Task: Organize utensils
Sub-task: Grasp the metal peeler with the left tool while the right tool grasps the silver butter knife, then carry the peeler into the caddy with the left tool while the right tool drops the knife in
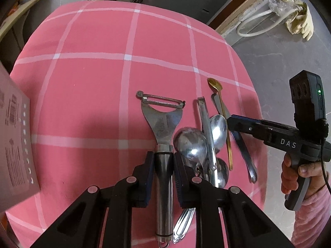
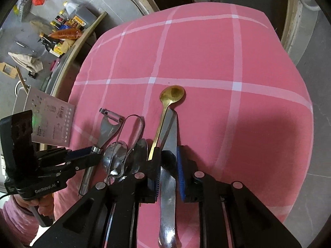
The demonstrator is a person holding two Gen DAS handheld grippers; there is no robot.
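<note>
Both grippers clamped on cutlery in a crowded pile low on the pink checked cloth.

The left gripper (image 1: 163,177) pinches the peeler (image 1: 160,122) by its dark handle neck; the right gripper (image 2: 168,175) has its pads pressed on the knife (image 2: 168,155), whose blade lies against the gold spoon (image 2: 171,95). Judged best: lift each piece straight up before shifting it sideways, since the steel spoons (image 1: 191,142) overlap just beside the peeler and may drag along. Open cloth fills the upper half of both views; the tablecloth (image 1: 93,72) drops off at right, near the knife, and a printed box (image 1: 14,144) crowds the left edge.
</note>
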